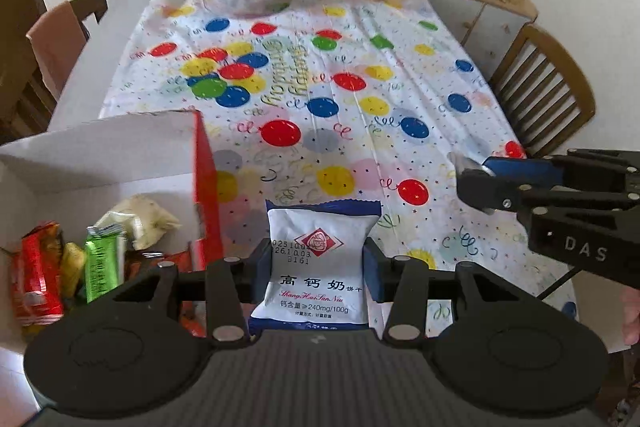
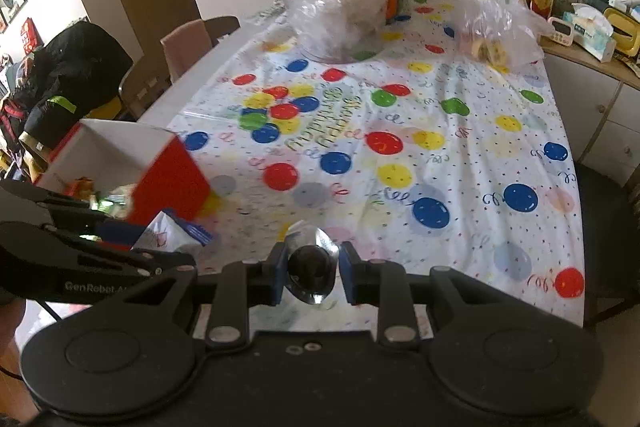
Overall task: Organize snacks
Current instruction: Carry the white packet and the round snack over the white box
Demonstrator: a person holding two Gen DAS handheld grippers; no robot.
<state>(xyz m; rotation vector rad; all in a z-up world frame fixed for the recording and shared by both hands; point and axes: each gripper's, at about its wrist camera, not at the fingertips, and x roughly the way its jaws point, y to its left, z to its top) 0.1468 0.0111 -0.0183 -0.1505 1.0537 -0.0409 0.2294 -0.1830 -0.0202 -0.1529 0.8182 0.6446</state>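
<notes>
My left gripper (image 1: 316,267) is shut on a white and blue biscuit packet (image 1: 316,259), held just right of the red and white box (image 1: 206,187). The box holds several snacks, among them a red packet (image 1: 34,283) and a green packet (image 1: 102,263). My right gripper (image 2: 313,273) is shut on a small dark snack in clear wrapping (image 2: 312,269), held above the table's near edge. In the right wrist view the box (image 2: 172,179) and the left gripper's packet (image 2: 172,233) show at the left. In the left wrist view the right gripper (image 1: 476,183) comes in from the right.
The table carries a balloon-print cloth (image 1: 360,87). Two clear plastic bags (image 2: 340,11) with food lie at the far end. Wooden chairs (image 1: 544,87) stand on both sides. A side cabinet (image 2: 592,67) with bottles and boxes is at the far right.
</notes>
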